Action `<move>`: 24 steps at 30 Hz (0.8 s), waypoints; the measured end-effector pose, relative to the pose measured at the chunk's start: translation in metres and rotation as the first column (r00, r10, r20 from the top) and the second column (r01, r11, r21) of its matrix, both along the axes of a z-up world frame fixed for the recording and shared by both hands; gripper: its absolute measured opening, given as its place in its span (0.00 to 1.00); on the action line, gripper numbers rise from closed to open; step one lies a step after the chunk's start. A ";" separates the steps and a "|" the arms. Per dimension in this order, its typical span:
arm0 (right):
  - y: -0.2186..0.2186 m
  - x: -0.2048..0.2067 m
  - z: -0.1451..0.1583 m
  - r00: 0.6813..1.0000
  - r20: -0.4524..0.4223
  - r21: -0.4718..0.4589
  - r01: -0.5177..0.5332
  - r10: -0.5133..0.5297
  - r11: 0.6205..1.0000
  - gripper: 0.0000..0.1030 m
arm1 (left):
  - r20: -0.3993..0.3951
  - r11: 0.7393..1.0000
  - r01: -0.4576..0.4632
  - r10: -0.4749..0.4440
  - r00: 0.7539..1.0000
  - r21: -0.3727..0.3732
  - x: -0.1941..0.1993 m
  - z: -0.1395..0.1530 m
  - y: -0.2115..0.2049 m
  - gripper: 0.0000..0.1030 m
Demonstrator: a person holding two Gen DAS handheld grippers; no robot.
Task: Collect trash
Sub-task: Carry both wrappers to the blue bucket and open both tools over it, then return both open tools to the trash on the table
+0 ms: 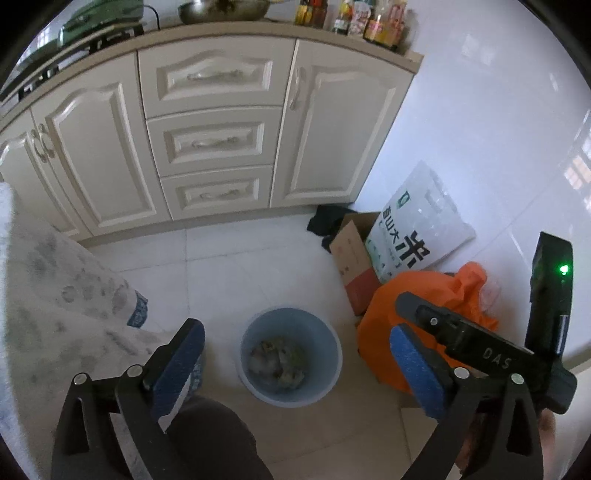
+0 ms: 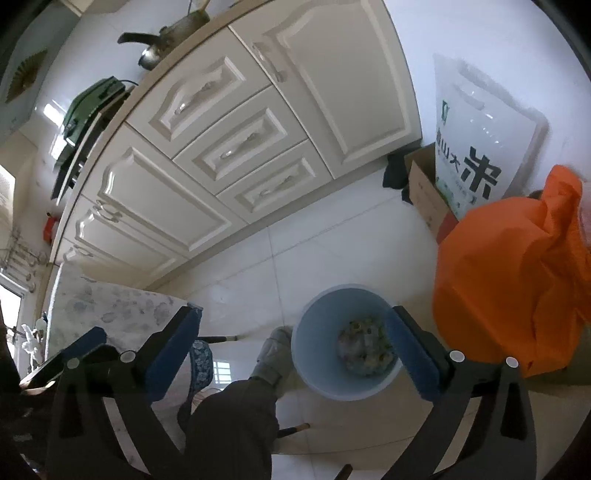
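Both grippers, left gripper [image 1: 299, 363] and right gripper [image 2: 291, 350], hang with tongs wide apart and empty above the round pale-blue plastic bin [image 1: 290, 354], which stands on the white tiled floor [image 1: 258, 266] near the cream cabinets [image 1: 207, 147], crumpled trash [image 2: 364, 349] lying inside, apparently just released.

Cream cabinet run [image 1: 207, 122] along wall: three stacked drawers [image 1: 212, 138] in middle, doors either side. Countertop: green appliance [image 1: 99, 18] at left, metal wok [image 1: 223, 9], cluster of condiment bottles [image 1: 351, 18] at right end. White tile floor [image 1: 236, 266]. Corner by wall: open cardboard box [image 1: 354, 258] with white rice bag [image 1: 417, 225] leaning against it, dark cloth [image 1: 327, 221] behind box. Orange plastic bag [image 2: 509, 273] in front of box. Floral tablecloth [image 1: 55, 295] hanging at left edge.
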State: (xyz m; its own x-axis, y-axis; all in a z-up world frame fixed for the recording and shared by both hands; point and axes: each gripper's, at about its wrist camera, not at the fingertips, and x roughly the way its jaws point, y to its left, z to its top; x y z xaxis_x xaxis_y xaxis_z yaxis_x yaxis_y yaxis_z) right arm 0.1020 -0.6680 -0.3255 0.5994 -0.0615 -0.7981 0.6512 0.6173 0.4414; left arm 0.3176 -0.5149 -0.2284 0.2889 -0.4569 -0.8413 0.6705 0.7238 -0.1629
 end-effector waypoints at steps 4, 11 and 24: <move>0.013 -0.001 0.016 1.000 0.006 -0.025 -0.008 0.009 1.000 1.00 | 0.037 0.999 -0.001 0.002 0.999 -0.035 -0.020 0.025 0.023 0.99; 0.045 0.004 0.060 0.998 0.046 -0.086 -0.043 0.047 0.995 1.00 | 0.106 0.993 -0.012 0.025 0.994 -0.119 -0.048 0.073 0.098 0.99; 0.152 0.048 0.150 0.963 0.143 -0.233 -0.190 0.227 0.954 1.00 | 0.257 0.962 -0.125 0.189 0.948 -0.244 -0.097 0.148 0.285 0.99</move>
State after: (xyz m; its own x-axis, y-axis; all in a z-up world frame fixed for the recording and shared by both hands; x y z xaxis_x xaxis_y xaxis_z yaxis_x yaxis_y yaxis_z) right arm 0.1501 -0.5159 -0.1759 0.7400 -0.0804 -0.6678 0.4267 0.8236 0.3737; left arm 0.2209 -0.2302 -0.0808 0.5780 -0.5520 -0.6010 0.5925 0.7903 -0.1560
